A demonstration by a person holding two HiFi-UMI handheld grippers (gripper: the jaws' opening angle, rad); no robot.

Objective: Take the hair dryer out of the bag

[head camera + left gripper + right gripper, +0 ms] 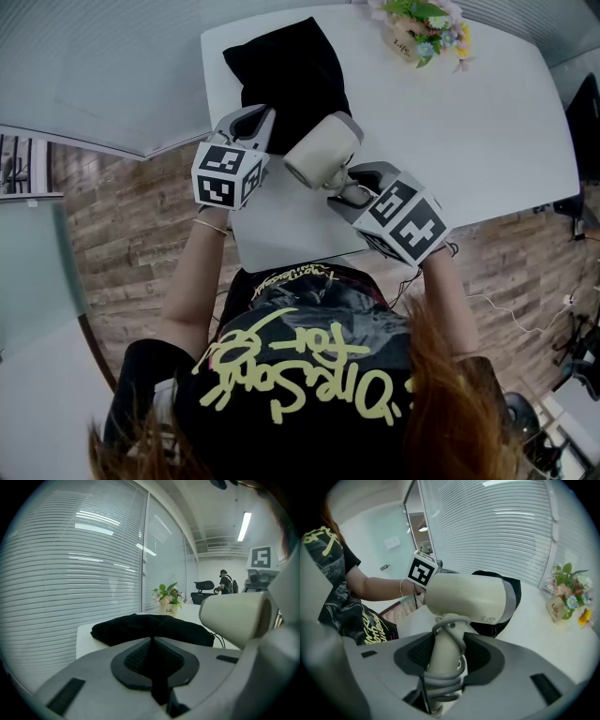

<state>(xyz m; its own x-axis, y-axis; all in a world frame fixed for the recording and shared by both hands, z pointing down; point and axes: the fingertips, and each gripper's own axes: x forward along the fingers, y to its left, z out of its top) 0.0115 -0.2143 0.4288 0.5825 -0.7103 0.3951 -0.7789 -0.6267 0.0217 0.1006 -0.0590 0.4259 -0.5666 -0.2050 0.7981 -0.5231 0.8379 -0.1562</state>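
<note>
The right claw [440, 662] squeezes the handle of the cream hair dryer [464, 597]. The handle stands up between the jaws and the fat head lies sideways on top. The dryer is out, just beside the black bag [291, 75]. The left claw [152, 641] is shut tight at the bag's near edge

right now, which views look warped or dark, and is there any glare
Head view: sharp, table edges bowed by the wide lens, bag a black patch without detail. Left gripper view: blinds curve, light streaks reflected on them, corners dark. Right gripper view: hair dryer crisp, evenly lit, corners dark.
</note>
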